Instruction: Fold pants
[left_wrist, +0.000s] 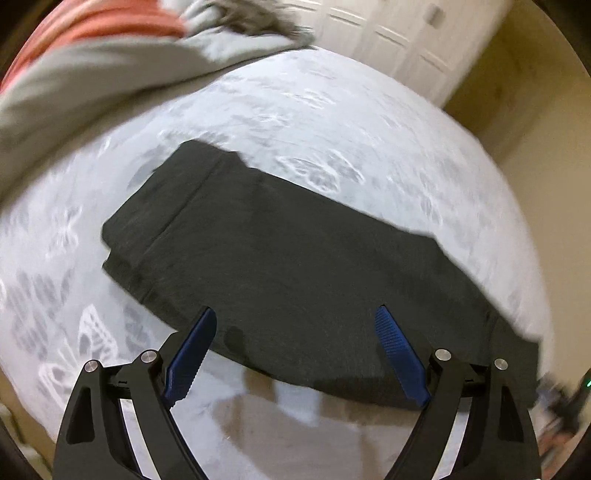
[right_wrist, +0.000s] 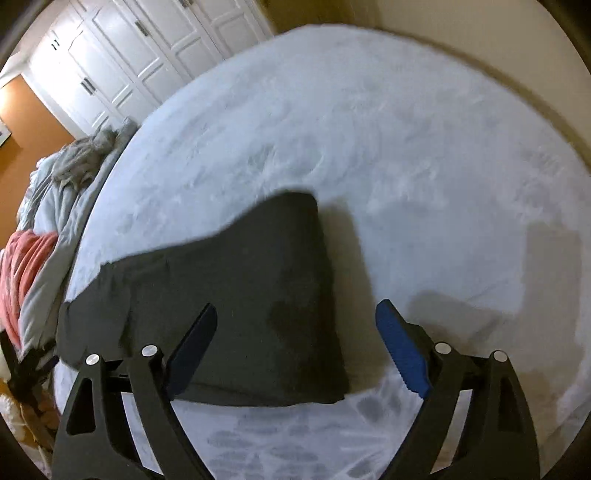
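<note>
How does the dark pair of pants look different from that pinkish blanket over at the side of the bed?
The pants are dark charcoal and plain; the blanket is coral pink with pale markings. The pants lie flat and folded in the middle of the bed; the blanket is bunched up at its edge among grey bedding. Both are soft fabric resting on the bed, and neither tool touches them.

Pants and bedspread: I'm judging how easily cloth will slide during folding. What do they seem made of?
Pants: dark charcoal knit, probably cotton jersey or sweatpant fabric; matte, faintly heathered, lying soft and flat. Bedspread: pale grey-white, seemingly plush or fleecy, with a fuzzy nap and a faint butterfly-like pattern. Motion blur leaves both uncertain.
</note>
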